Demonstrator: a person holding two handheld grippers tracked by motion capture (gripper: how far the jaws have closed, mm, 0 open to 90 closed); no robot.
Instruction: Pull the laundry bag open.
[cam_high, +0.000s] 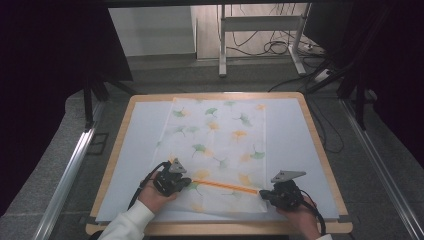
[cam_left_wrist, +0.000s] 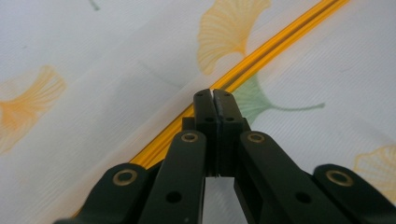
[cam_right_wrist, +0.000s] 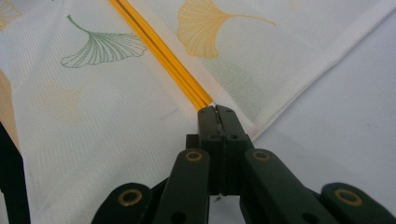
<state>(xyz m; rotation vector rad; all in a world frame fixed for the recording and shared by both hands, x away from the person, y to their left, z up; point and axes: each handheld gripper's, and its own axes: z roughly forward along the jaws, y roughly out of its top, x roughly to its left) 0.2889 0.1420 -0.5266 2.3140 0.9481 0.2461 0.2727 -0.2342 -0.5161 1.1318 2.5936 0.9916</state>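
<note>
From the high view: a white cloth (cam_high: 220, 150) printed with green and orange ginkgo leaves, spread over a pale mat (cam_high: 300, 150) on a wood-edged table (cam_high: 320, 145). Across its near part, an orange strip (cam_high: 225, 186), stretched between 2 grippers. At the strip's left end, the left gripper (cam_high: 187, 182), held in a hand with a white sleeve (cam_high: 127, 222); at the right end, the right gripper (cam_high: 262, 194). From the left gripper view: 2 black jaws pressed together, tips (cam_left_wrist: 214, 95) closed on the cloth right at the orange strip (cam_left_wrist: 261, 58), which runs off toward the upper right. From the right gripper view: jaws likewise pressed together (cam_right_wrist: 215, 111), pinching the cloth at the strip's end (cam_right_wrist: 161, 51), just beside the hemmed edge (cam_right_wrist: 327, 53), bare mat to the right.
</note>
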